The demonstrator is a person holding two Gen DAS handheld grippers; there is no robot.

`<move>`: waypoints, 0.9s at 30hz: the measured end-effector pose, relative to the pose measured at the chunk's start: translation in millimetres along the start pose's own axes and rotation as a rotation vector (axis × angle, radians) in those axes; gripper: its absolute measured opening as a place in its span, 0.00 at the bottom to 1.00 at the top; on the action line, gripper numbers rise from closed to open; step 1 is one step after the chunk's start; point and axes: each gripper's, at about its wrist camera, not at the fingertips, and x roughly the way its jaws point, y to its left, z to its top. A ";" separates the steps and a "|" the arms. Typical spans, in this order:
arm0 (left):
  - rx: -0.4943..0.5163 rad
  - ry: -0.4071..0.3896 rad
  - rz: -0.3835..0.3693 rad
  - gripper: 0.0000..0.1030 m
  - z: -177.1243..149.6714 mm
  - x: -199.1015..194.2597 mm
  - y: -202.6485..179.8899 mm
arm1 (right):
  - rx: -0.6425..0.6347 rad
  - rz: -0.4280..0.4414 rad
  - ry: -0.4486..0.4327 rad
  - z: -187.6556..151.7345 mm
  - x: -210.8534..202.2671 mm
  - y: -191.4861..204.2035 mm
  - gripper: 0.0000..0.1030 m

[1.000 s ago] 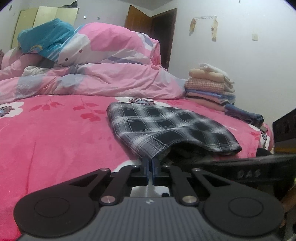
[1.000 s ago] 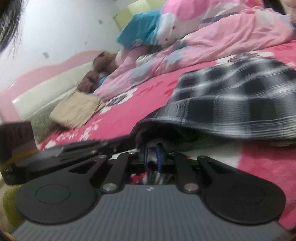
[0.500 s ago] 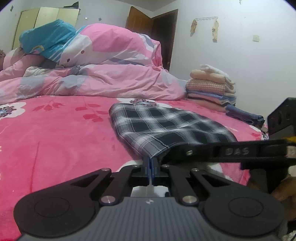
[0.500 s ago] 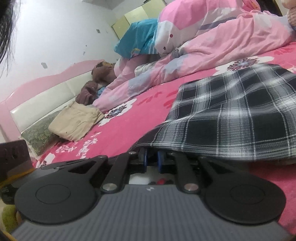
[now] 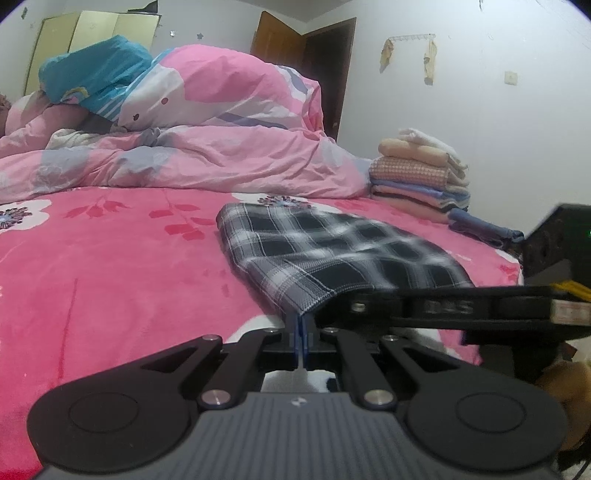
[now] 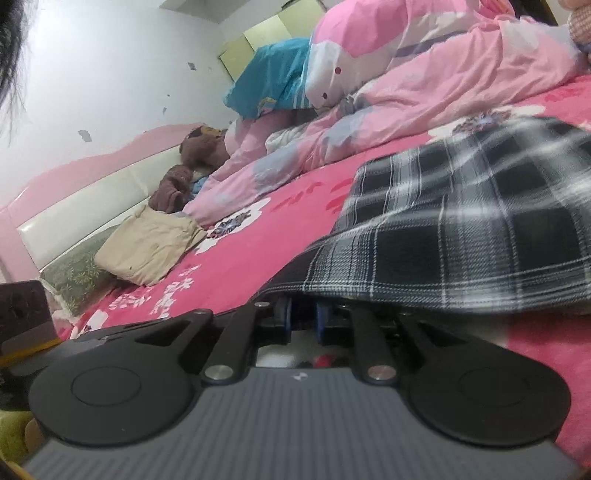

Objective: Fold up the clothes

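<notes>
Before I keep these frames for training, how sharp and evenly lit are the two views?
Left wrist view: plaid cloth slightly motion-smeared, left gripper crisp, fisheye bends the door frame. Right wrist view: plaid cloth blurred, wall washed out bright, right gripper shadowed under the hem.

Home bedroom. Bed (image 5: 110, 258) with bright pink floral sheet fills both views; rumpled pink duvet (image 5: 221, 147) heaped along far side, blue pillow (image 5: 92, 70) on top. Padded pink-and-cream headboard (image 6: 92, 192) at one end. Pale yellow wardrobe (image 5: 92, 29) against wall, brown wooden door (image 5: 314, 74) ajar. Stack of folded laundry (image 5: 421, 177) near bed edge. Brown shape by headboard, possibly plush toy (image 6: 201, 147), blurred.
</notes>
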 end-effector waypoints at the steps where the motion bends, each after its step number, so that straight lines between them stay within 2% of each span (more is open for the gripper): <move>1: -0.001 0.007 0.005 0.02 -0.9 1.7 0.2 | 0.011 -0.005 -0.006 -1.2 6.5 -1.0 0.11; 5: -0.020 0.020 0.005 0.02 -1.9 3.5 5.2 | 0.036 -0.019 -0.028 -3.4 13.3 -2.5 0.10; 9: -0.044 0.051 -0.013 0.03 -4.1 4.0 10.7 | 0.003 -0.002 0.011 -3.7 -16.4 -2.9 0.17; 11: -0.057 0.060 -0.018 0.07 -4.6 0.6 13.6 | -0.032 0.002 0.029 -3.0 -38.2 -4.9 0.25; 14: -0.071 0.050 -0.015 0.07 -1.2 -11.2 17.0 | -0.063 -0.012 0.034 2.9 -69.4 -10.6 0.25; 17: -0.062 0.026 -0.016 0.07 9.0 -13.1 13.8 | -0.085 -0.031 -0.001 16.0 -88.9 -13.5 0.25; 23: -0.012 -0.032 -0.028 0.12 36.9 -1.0 -1.9 | -0.172 -0.087 -0.085 43.2 -84.5 -7.8 0.25; 27: 0.041 0.045 -0.002 0.13 31.2 24.1 -14.9 | -0.208 -0.144 -0.064 44.8 -73.4 -12.7 0.25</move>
